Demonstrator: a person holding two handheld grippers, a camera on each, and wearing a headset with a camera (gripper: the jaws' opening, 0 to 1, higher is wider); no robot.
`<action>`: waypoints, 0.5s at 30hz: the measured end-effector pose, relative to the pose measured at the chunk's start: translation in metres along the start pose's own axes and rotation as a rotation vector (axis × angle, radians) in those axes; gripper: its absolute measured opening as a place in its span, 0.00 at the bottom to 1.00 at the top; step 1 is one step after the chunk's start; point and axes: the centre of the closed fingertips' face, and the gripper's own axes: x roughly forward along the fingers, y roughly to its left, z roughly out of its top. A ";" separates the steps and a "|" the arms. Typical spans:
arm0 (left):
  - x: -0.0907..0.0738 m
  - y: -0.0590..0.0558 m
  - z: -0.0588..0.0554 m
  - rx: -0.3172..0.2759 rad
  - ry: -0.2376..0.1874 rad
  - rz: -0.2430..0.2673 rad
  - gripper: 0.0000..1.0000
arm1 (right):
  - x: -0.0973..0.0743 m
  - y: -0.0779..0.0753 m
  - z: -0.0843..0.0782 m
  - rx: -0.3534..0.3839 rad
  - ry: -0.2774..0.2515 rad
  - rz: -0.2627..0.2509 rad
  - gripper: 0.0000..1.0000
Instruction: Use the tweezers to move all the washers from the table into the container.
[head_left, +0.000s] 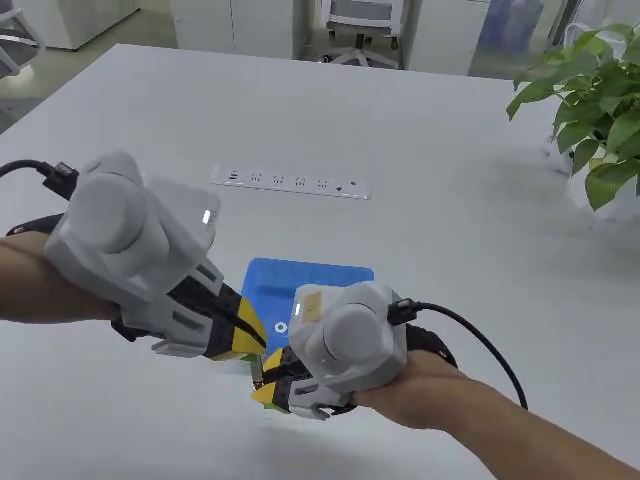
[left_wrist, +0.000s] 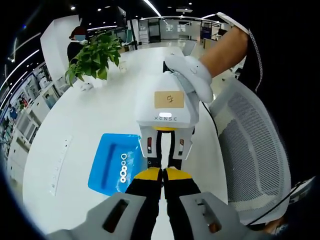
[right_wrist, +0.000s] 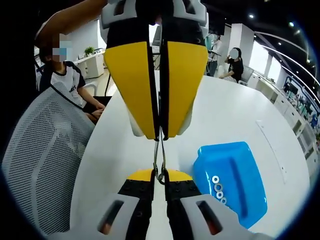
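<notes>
**Left gripper** (left_wrist: 162, 174): jaws drawn together, yellow tips closed on one end of the tweezers. In the head view it sits on the left, its jaws pointing down toward the near edge of the bench.

**Right gripper** (right_wrist: 160, 176): jaws likewise together, pinching the other end of the tweezers. White body with a tan sticker on top. It faces the left gripper tip to tip, the two nearly touching.

**Tweezers** (right_wrist: 160, 157): thin metal, two slim arms. They span the short gap between the two sets of yellow tips and are held clear of the bench surface, just beside the container.

**Container** (right_wrist: 240, 165): blue, rectangular, shallow, open on top. It stands on the bench (head_left: 420, 150) close to the near edge, partly hidden behind the two grippers in the head view.

**Washers** (right_wrist: 218, 187): small, pale rings lying in a short row on the floor of the container, near one of its long walls. The exact number cannot be told.

**Power strip** (head_left: 290, 183): white and flat, lying toward the middle of the bench, well beyond the container.

**Potted plant** (head_left: 595, 110): green and leafy, at the far right corner of the bench.

**Mesh chair** (left_wrist: 252, 160): grey backrest, off the near edge of the bench.
</notes>
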 end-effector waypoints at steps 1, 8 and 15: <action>-0.001 0.001 0.001 0.002 -0.002 0.002 0.05 | -0.001 -0.001 0.001 0.000 -0.001 -0.002 0.09; -0.005 0.014 0.008 0.023 -0.002 0.011 0.05 | -0.008 -0.017 0.007 -0.006 -0.004 -0.023 0.09; -0.007 0.031 0.013 0.045 -0.004 0.018 0.05 | -0.013 -0.035 0.008 -0.020 0.003 -0.036 0.09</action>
